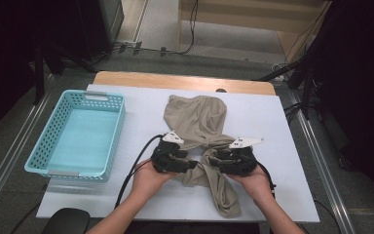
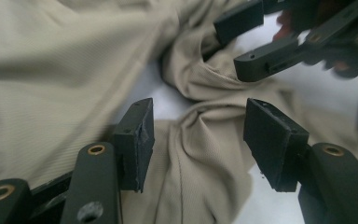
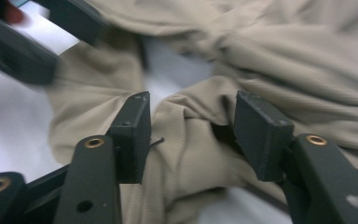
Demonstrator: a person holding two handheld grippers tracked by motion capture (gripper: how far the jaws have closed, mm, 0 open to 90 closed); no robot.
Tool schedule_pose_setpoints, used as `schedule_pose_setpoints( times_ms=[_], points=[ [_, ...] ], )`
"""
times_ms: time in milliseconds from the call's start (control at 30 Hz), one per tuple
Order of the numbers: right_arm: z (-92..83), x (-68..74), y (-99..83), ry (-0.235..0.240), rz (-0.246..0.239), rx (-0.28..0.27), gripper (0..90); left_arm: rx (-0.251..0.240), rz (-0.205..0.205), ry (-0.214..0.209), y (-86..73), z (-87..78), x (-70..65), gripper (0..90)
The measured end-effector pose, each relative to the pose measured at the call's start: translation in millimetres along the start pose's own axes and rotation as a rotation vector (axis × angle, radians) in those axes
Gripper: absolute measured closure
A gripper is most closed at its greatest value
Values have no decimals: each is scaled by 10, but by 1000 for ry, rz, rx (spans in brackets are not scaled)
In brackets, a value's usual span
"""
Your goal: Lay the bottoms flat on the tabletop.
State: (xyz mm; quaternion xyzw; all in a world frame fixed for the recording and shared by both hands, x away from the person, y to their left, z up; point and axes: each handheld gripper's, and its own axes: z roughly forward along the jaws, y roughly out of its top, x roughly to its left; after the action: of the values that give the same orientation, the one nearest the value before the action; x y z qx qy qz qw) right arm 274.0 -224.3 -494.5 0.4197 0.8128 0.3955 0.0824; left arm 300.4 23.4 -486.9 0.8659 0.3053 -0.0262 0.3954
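At table centre, beige garment (image 1: 199,129) bunched on white sheet (image 1: 272,126), left gripper (image 1: 193,165) and right gripper (image 1: 209,163) both gaping over its folds, gripping nothing, turquoise basket (image 1: 40,146) at 9 o'clock.

A: What lies on the white surface (image 1: 272,126)?
B: A beige garment (image 1: 199,122), crumpled and twisted in the middle. A light blue basket (image 1: 48,146) stands well apart on the left.
A: And the hands?
B: The left tool (image 1: 191,165) and the right tool (image 1: 211,164) face each other over the twisted part.
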Motion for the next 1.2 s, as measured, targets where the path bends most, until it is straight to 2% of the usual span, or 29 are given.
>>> schedule_pose_setpoints(
  times_ms=[100, 133, 167, 200, 233, 267, 300, 333, 400, 467, 533, 633, 733, 900, 967, 1033, 1067, 1133, 1200],
  points=[
    [119, 12, -23, -7, -13, 43, 464, 48, 10, -8, -44, 197, -16, 449],
    [161, 7, -40, -10, -16, 59, 467, 70, 26, 4, -60, 255, -26, 468],
    [201, -3, -58, -14, -18, 81, 497, 62, 39, 20, -82, 286, -44, 486],
    [236, -17, -75, -15, -19, 109, 542, 51, 49, 21, -99, 294, -56, 538],
    [243, -27, -90, -20, -29, 94, 623, 54, 50, 15, -110, 303, -60, 625],
    [237, -42, -83, -21, -27, 102, 679, 70, 40, -7, -113, 311, -55, 709],
    [231, -61, -61, -7, 2, 116, 710, 87, 35, -19, -107, 308, -45, 777],
    [217, -79, -38, 2, 22, 130, 740, 106, 24, -25, -87, 295, -25, 822],
    [155, -106, 11, 1, 28, 124, 790, 136, -4, -25, -36, 237, 36, 847],
    [59, -148, 52, -18, 27, 99, 804, 116, -19, 2, 11, 100, 131, 850],
    [-63, -209, 80, -49, 40, 78, 807, 84, -62, 17, 66, -70, 248, 849],
    [-259, -364, 85, -99, 61, 30, 808, 15, -93, 55, 124, -334, 388, 847],
    [-483, -543, 58, -140, 111, -18, 808, -35, -129, 85, 141, -528, 509, 845],
    [-813, -844, -58, -208, 199, -79, 807, -80, -153, 137, 141, -720, 634, 837],
    [-900, -946, -122, -234, 221, -79, 807, -102, -177, 138, 132, -770, 686, 837],
    [-972, -1040, -192, -272, 238, -73, 808, -118, -216, 118, 121, -816, 743, 837],
    [-1012, -1089, -225, -285, 254, -74, 808, -128, -221, 117, 119, -835, 754, 837],
    [-1084, -1166, -279, -320, 279, -80, 807, -150, -219, 112, 124, -871, 747, 788],
    [-1144, -1213, -310, -338, 291, -88, 776, -174, -200, 122, 137, -909, 720, 680]
  ],
)
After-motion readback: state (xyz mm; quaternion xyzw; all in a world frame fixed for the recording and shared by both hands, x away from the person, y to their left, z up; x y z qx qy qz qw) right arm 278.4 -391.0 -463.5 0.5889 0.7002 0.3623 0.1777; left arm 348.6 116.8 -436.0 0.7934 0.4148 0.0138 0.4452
